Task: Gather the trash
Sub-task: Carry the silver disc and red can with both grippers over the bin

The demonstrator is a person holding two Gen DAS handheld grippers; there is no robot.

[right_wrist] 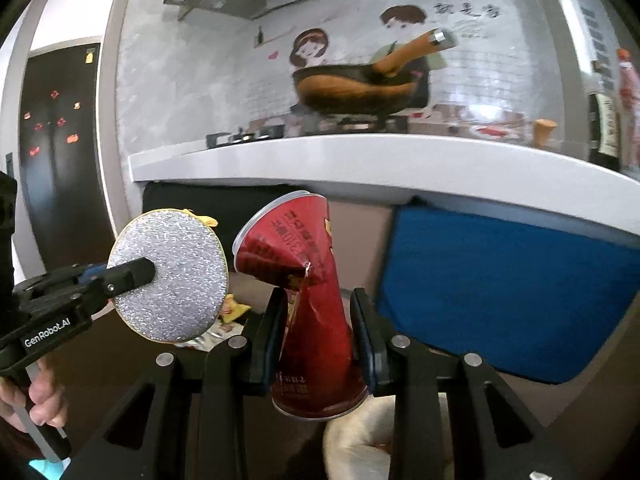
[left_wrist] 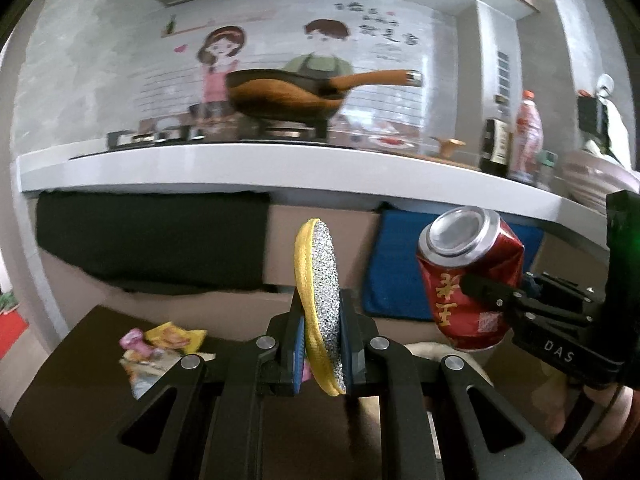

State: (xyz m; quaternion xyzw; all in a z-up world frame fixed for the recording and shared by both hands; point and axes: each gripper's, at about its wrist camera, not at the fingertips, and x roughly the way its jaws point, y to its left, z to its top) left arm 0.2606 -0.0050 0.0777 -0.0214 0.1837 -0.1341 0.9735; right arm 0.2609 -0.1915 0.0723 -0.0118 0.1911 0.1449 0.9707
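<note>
my left gripper (left_wrist: 320, 344) is clamped narrow on the round scouring pad (left_wrist: 320, 304), held edge-on and upright between the pads. just to its right, my right gripper (right_wrist: 316, 336) pinches the crushed red can (right_wrist: 308, 300), long axis forward and up. loose wrappers (left_wrist: 160, 344) lie below-left, nearer my left hand.

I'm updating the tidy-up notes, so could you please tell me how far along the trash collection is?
Partway. In hand: the left claw grips a round silver scouring pad with a yellow rim, and the right claw grips a crushed red drink can; both are held up in front of the white counter. Left: crumpled snack wrappers lie on the dark surface below. No bin is visible, so nothing looks deposited yet.
</note>
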